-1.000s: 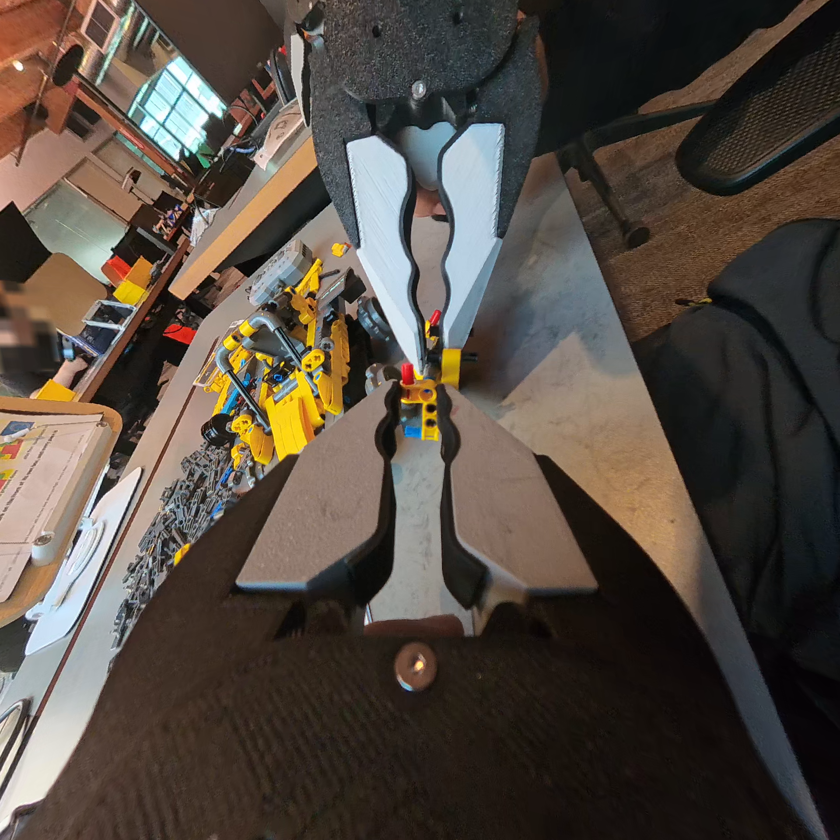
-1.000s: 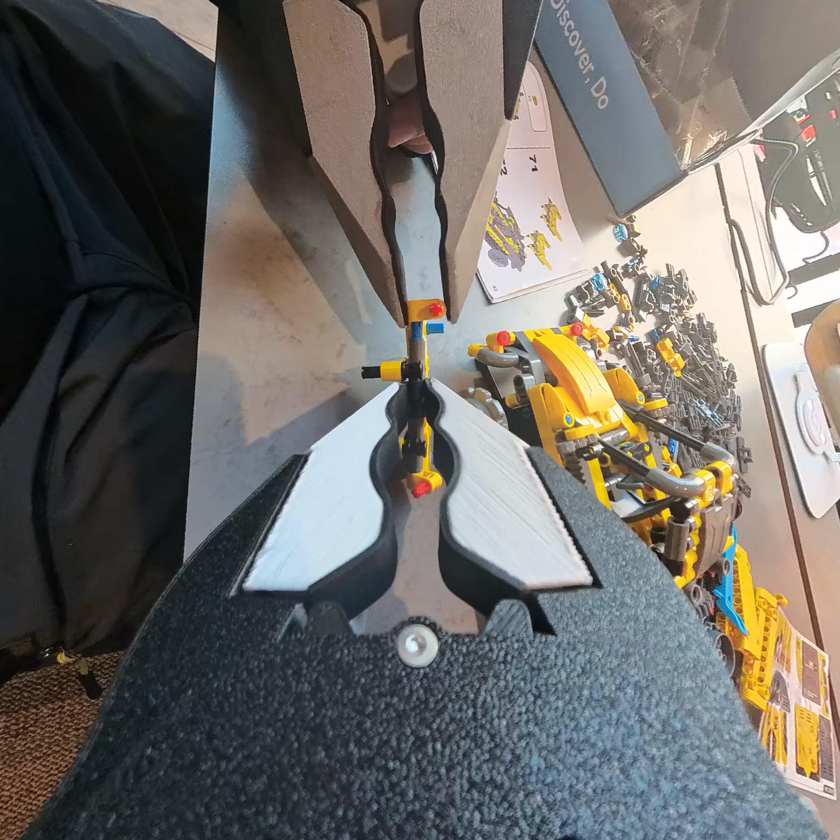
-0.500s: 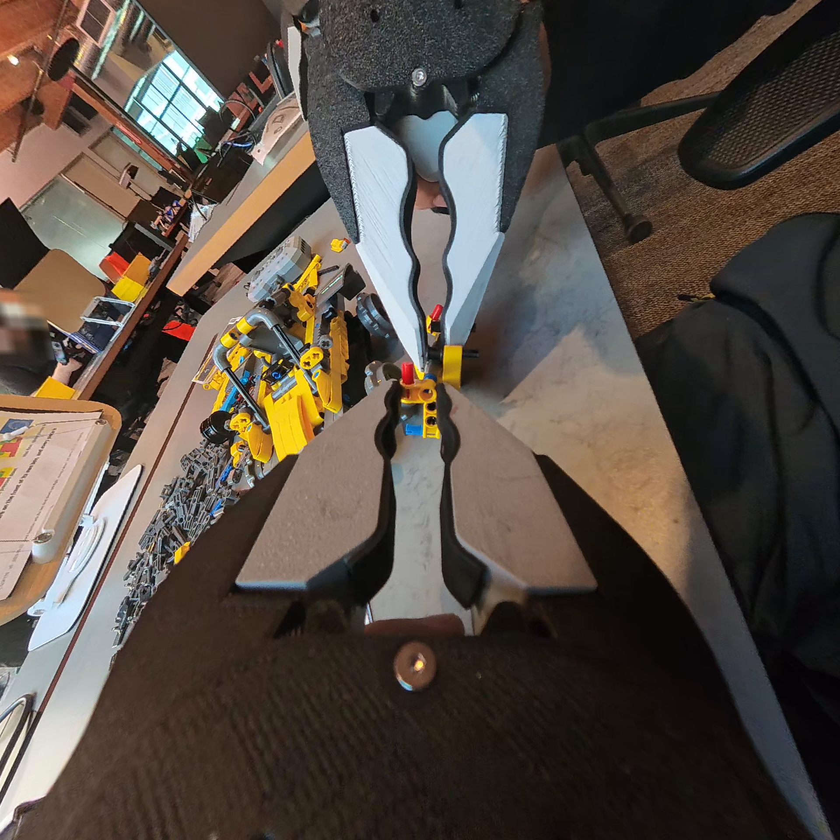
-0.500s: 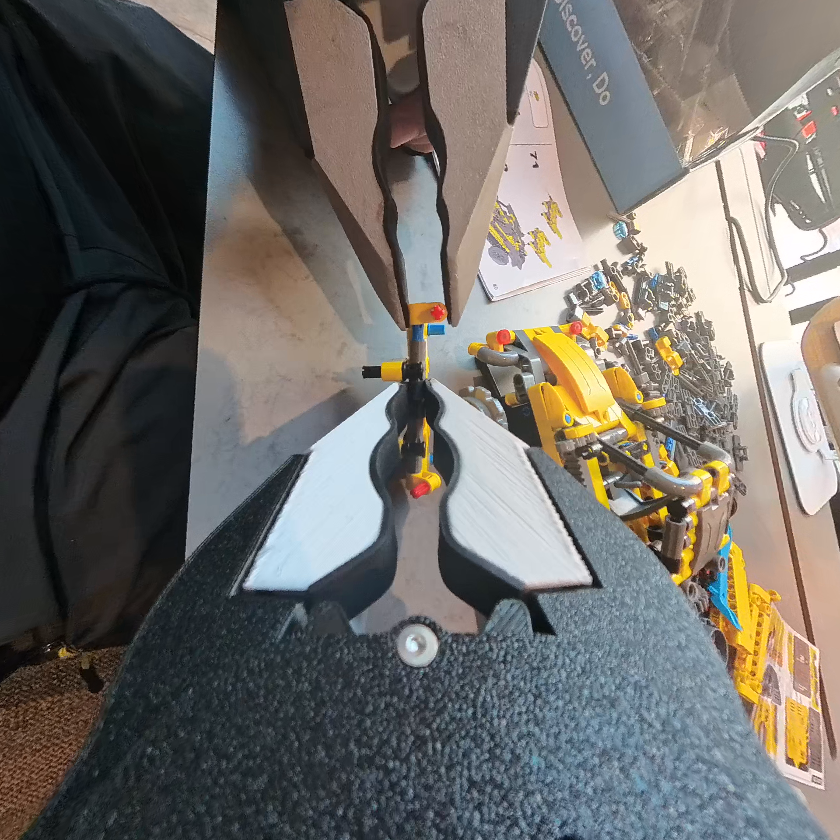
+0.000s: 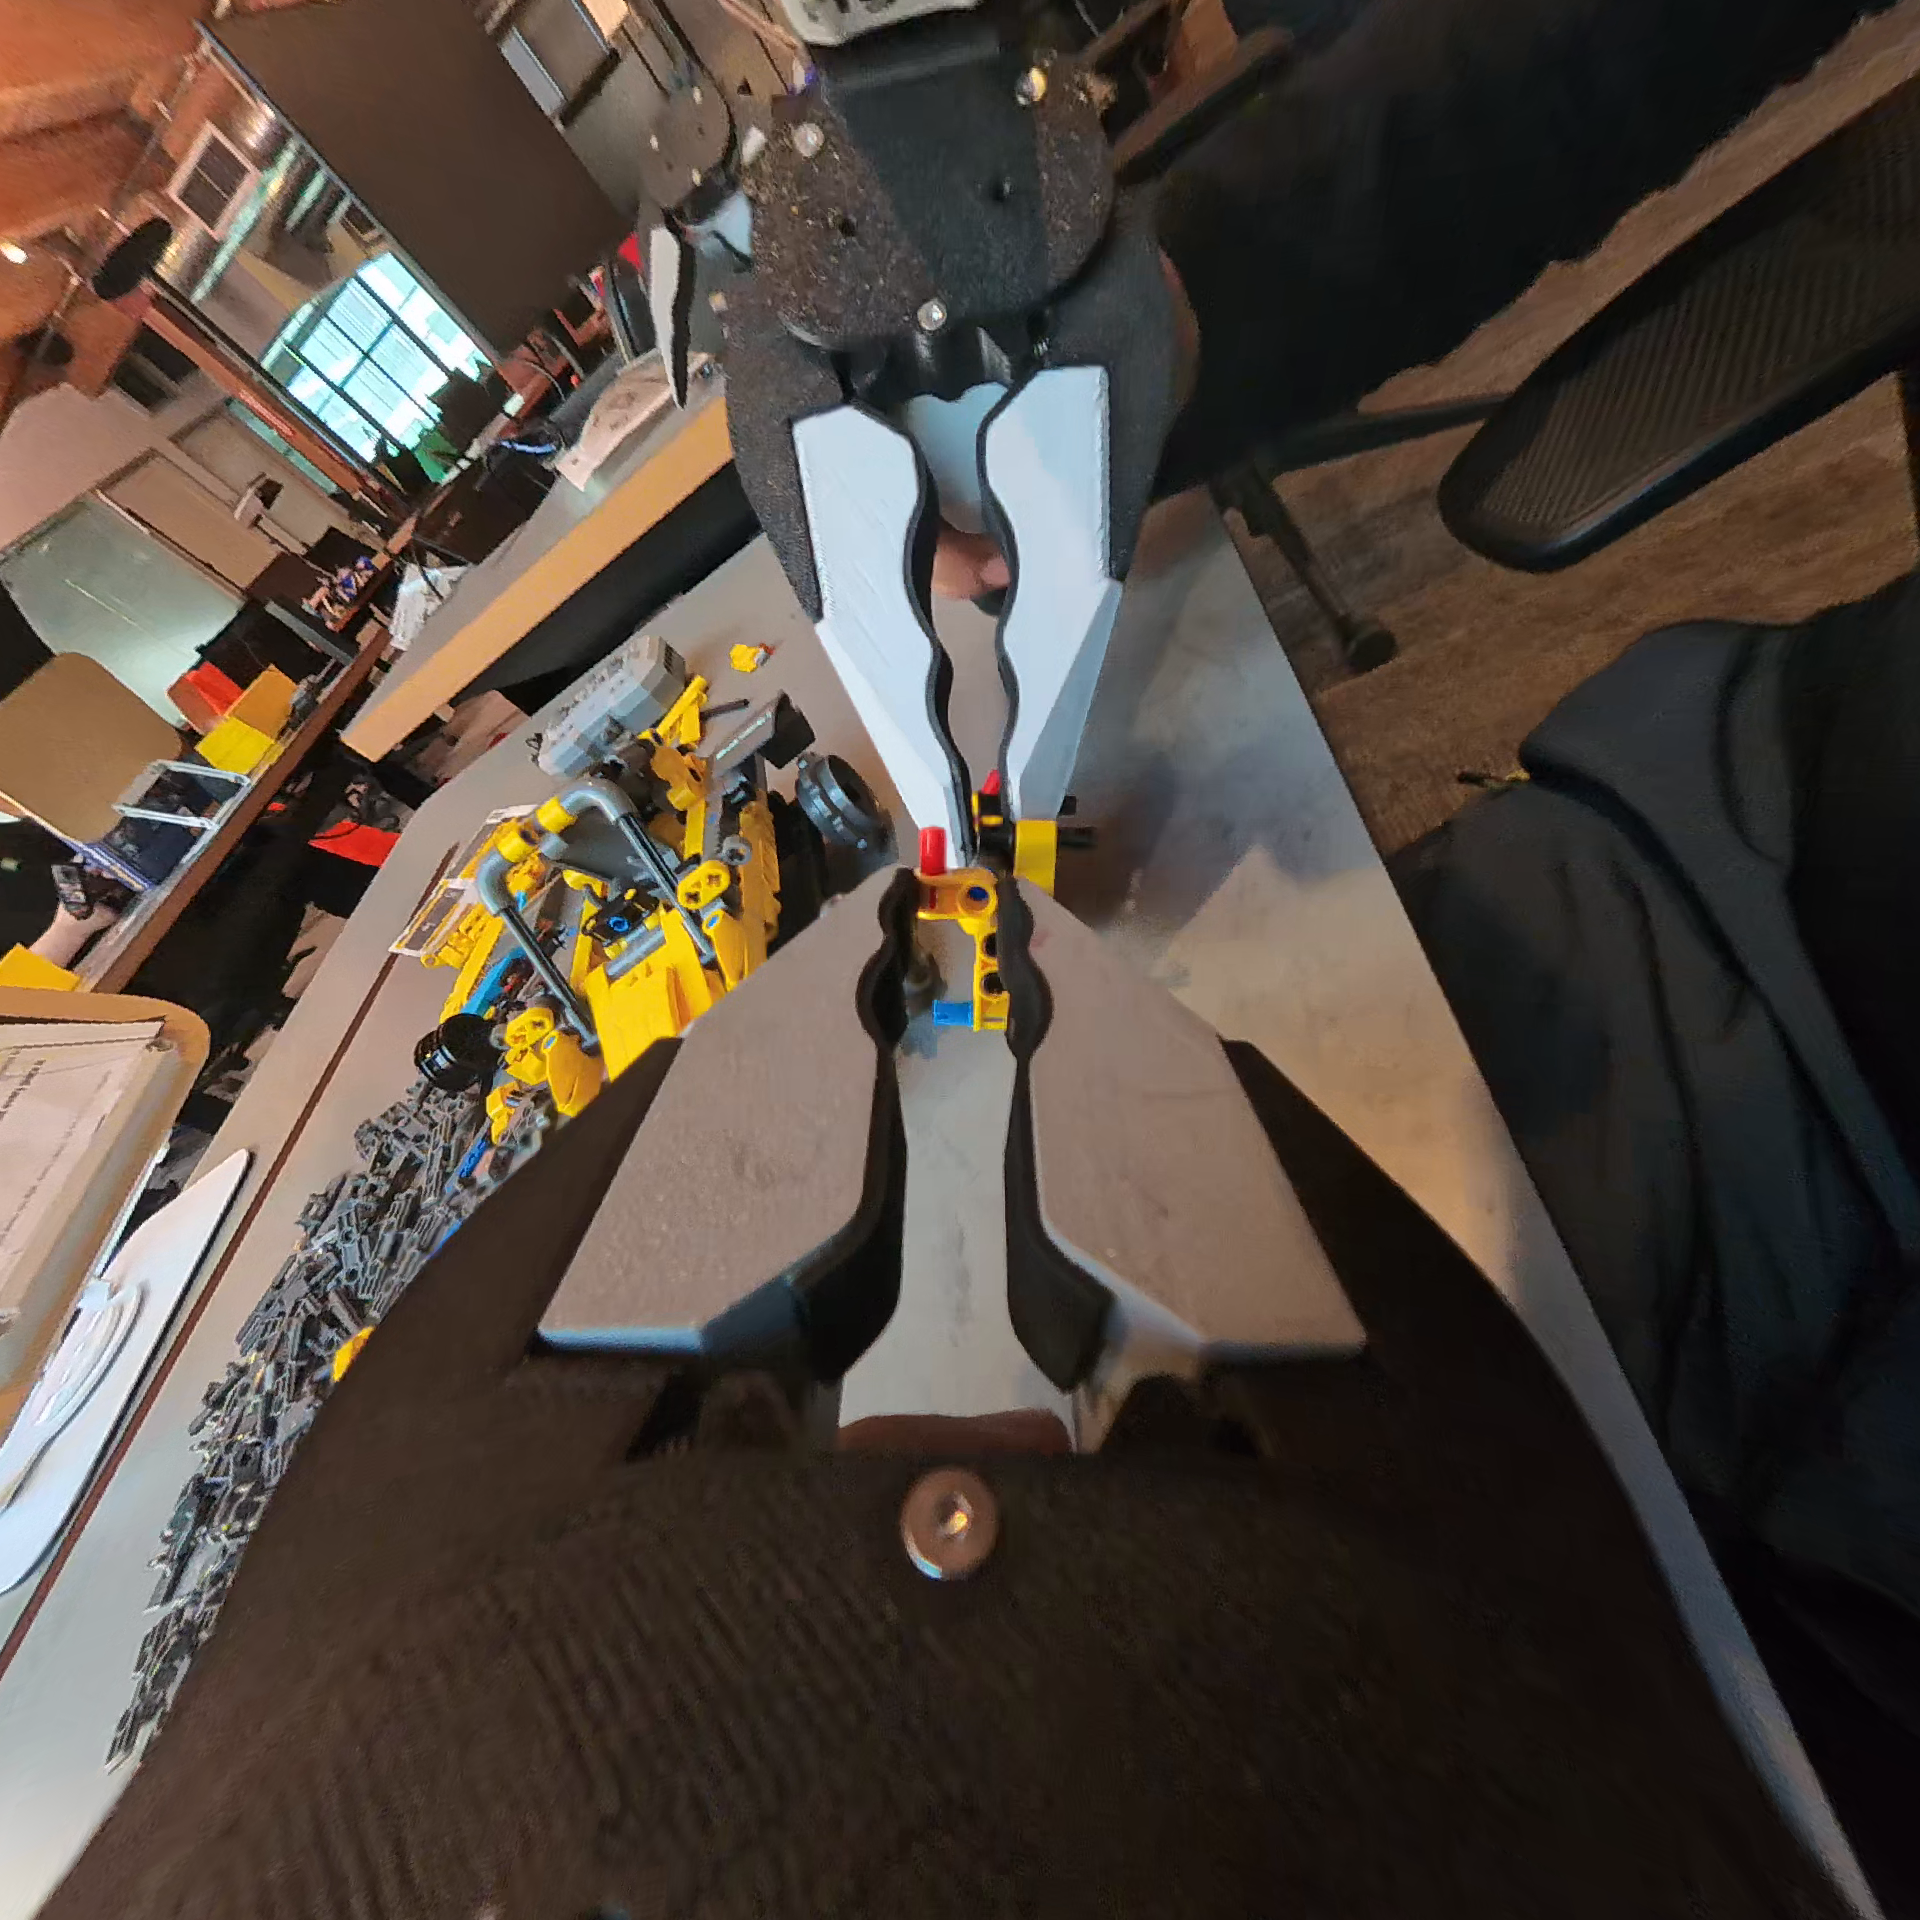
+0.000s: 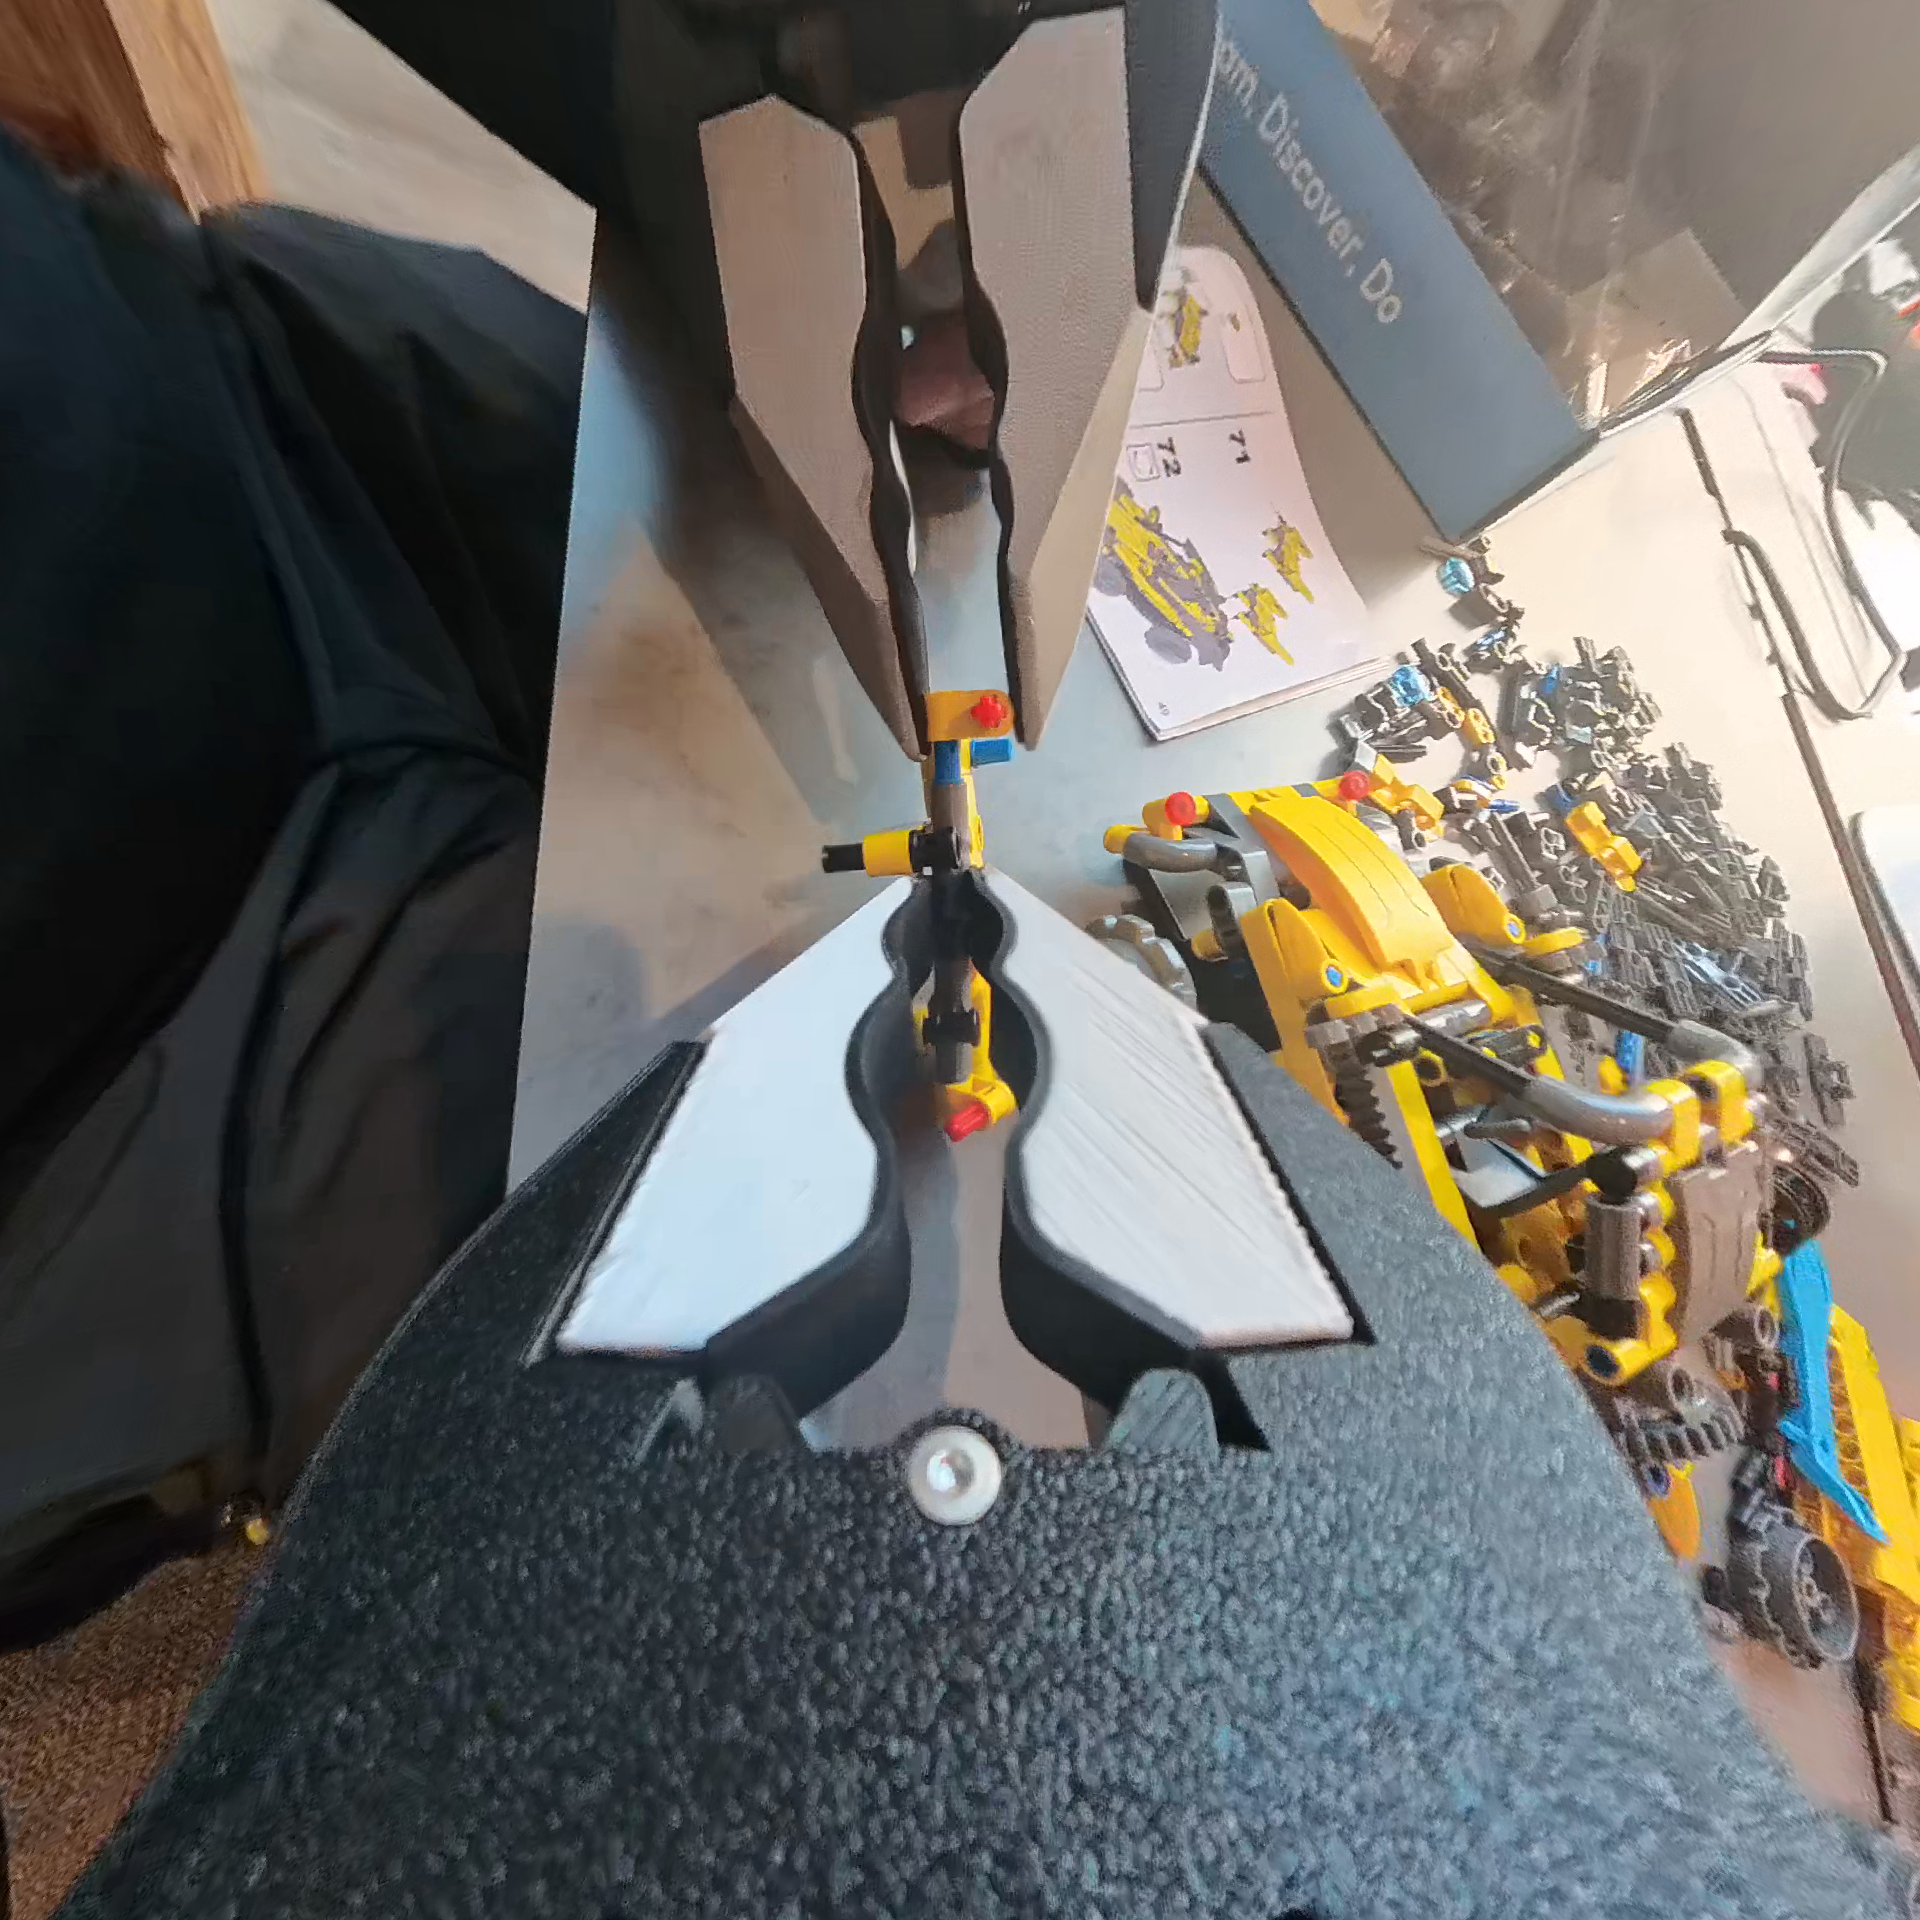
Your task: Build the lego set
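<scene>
A small yellow brick assembly (image 5: 975, 940) with red pins, a blue pin and a black axle is held above the grey table (image 5: 1299, 987) between both grippers. My left gripper (image 5: 956, 894), with grey fingers, is shut on its yellow beam end. My right gripper (image 6: 945, 883), with white fingers, is shut on the other end, around the black axle. The assembly (image 6: 951, 821) spans the gap between them. The grippers point at each other, tips almost touching. The right gripper (image 5: 987, 821) shows at the top of the left wrist view, and the left gripper (image 6: 971, 732) at the top of the right wrist view.
A large yellow brick vehicle (image 6: 1403, 987) stands beside the grippers, with a pile of loose grey parts (image 6: 1662, 831) beyond it. An open instruction booklet (image 6: 1226, 582) and a blue-grey box (image 6: 1382, 260) lie farther off. A person's dark clothing (image 5: 1714, 1039) and an office chair (image 5: 1714, 364) border the table edge. The grippers are tip to tip, or close to it.
Both grippers keep their hold on the assembly. The pair has tilted and shifted slightly, so the right wrist view shows more of the table's far end and floor.
</scene>
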{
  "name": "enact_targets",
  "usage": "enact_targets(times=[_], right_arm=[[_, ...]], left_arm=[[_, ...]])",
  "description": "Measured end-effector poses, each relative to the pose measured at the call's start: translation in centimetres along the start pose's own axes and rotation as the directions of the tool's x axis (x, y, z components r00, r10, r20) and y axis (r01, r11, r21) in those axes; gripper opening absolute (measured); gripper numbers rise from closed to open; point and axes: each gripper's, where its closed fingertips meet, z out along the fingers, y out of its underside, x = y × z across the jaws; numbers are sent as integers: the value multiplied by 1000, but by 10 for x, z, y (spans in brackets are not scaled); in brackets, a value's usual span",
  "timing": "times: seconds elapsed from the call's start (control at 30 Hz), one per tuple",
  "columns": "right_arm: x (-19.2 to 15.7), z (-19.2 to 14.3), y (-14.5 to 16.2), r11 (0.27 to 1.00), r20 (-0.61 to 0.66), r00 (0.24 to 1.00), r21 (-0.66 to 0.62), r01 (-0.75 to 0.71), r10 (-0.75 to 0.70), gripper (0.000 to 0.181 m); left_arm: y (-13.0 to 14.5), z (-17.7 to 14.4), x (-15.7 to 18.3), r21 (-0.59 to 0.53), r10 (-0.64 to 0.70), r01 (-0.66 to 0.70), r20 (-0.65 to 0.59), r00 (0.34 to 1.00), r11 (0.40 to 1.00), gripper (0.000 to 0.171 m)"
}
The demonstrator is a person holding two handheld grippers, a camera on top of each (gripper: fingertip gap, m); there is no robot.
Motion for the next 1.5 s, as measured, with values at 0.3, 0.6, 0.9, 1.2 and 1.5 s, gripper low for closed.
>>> enact_targets(times=[0.3,0.6,0.9,1.2,1.5], right_arm=[[1,1,-2,996,-5,998,54,-68,68,5],[0,1,-2,983,29,989,106,-147,145,5],[8,2,3,974,3,979,95,-204,205,5],[25,10,5,892,14,893,42,-449,449,6],[17,6,3,933,-8,934,58,-356,357,6]], left_arm=[[-1,1,-4,12,-10,10,10,1000,1000,12],[1,3,-4,-2,20,-20,31,999,1000,12],[8,7,-11,-79,110,-100,142,984,992,12],[23,8,-34,-224,90,-18,315,945,974,19],[17,7,-25,-157,94,-55,251,963,986,17]])
